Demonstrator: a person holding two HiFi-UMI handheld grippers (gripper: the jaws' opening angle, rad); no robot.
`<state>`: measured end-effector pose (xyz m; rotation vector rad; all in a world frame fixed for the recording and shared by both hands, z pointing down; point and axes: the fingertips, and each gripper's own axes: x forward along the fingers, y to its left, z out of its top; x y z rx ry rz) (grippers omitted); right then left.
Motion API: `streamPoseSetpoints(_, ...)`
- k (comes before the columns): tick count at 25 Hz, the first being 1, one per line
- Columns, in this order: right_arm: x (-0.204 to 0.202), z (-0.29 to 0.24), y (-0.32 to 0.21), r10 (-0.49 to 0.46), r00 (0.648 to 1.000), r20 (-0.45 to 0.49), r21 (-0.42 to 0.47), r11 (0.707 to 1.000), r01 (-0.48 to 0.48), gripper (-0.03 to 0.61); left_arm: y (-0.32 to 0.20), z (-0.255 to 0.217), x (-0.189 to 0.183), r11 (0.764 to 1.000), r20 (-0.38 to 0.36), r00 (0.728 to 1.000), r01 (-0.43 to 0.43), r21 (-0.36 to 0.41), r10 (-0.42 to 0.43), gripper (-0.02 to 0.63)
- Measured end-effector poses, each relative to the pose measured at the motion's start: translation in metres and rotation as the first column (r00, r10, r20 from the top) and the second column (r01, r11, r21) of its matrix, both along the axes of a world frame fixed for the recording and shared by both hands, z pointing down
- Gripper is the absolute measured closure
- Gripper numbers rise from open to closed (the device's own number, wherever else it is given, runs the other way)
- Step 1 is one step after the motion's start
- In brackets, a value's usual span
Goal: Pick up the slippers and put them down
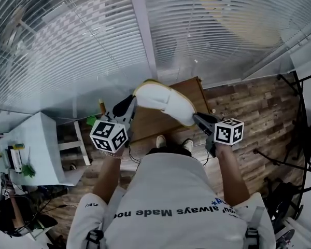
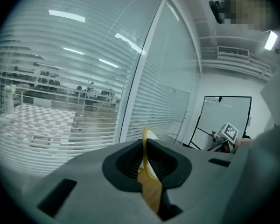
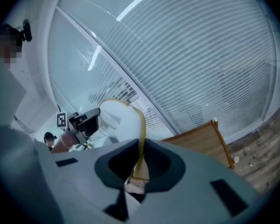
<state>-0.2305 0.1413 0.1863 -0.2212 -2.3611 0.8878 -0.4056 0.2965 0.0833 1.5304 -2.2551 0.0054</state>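
One white slipper point(image 1: 166, 101) spans crosswise, left tongs point(image 1: 132, 101) and right tongs point(image 1: 196, 118) pinching its ends; shirt point(image 1: 166, 191) reads "always Made".

One slipper point(image 1: 165, 101) visible: white upper, thin yellow sole rim. Held in the air, roughly level, tilted slightly. Rim clamped at one end by the left hand-held gripper point(image 1: 129, 105) and at the other by the right hand-held gripper point(image 1: 198, 119). Wooden surface point(image 1: 147, 124) seen beneath

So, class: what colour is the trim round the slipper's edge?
Yellow, on a white slipper; the head view shows it best.
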Motion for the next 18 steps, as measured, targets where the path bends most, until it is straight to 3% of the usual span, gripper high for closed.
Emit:
streamPoseSetpoints(8, 0.024, 0.004, -0.002, 0.086, 0.996, -0.011, 0.014, 0.996, -0.086, 0.538, -0.019, 0.003, 0.012, 0.995, -0.021, 0.995, -0.101, 0.009, 0.101, 0.578)
streamPoseSetpoints(14, 0.077, 0.006, -0.042, 0.201, 0.979, -0.018, -0.003, 0.98, -0.201, 0.538, -0.086, 0.004, 0.049, 0.975, -0.027, 0.975, -0.22, -0.005, 0.22, 0.578)
streamPoseSetpoints(18, 0.12, 0.008, -0.077, 0.297, 0.955, -0.012, -0.007, 0.955, -0.297, 0.538, -0.14, 0.007, 0.082, 0.95, -0.025, 0.95, -0.313, -0.02, 0.313, 0.578)
